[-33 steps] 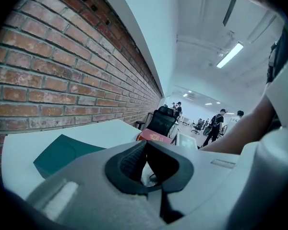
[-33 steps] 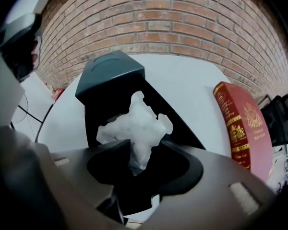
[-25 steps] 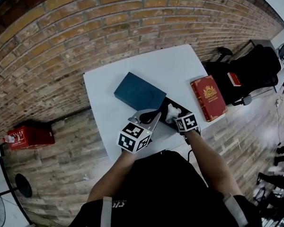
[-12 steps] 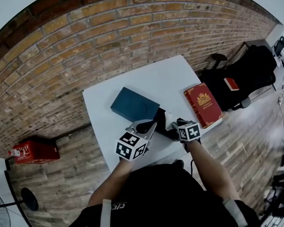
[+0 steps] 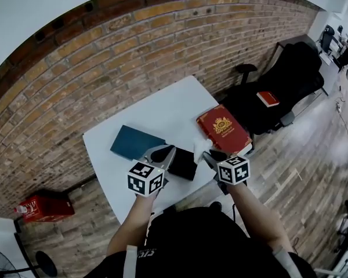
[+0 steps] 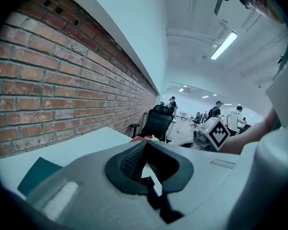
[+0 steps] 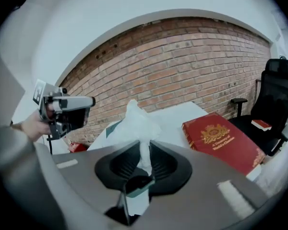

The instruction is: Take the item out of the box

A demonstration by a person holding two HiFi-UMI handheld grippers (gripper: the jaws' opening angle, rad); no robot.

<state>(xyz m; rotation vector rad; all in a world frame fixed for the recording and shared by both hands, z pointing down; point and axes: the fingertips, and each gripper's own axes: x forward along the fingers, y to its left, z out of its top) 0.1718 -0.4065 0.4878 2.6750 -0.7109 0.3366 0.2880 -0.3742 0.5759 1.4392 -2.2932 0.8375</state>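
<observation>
1 black box [image 5: 182, 162], 1 teal lid [image 5: 133, 142], 1 white item [image 5: 200, 148].

The right gripper [image 7: 145, 143] now pinches the white plastic-wrapped item [image 7: 134, 121] (its crumpled top stands above the pads [image 7: 160, 159]), jaws narrower than before. The item is out of the black box [image 5: 182, 163], which now lies left of those jaws instead of beneath them; the red book [image 7: 222, 139] now sits just ahead.

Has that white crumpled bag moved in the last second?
Yes. The white bag, pinched in the right gripper, has left the black box and now sits nearer the red book.
</observation>
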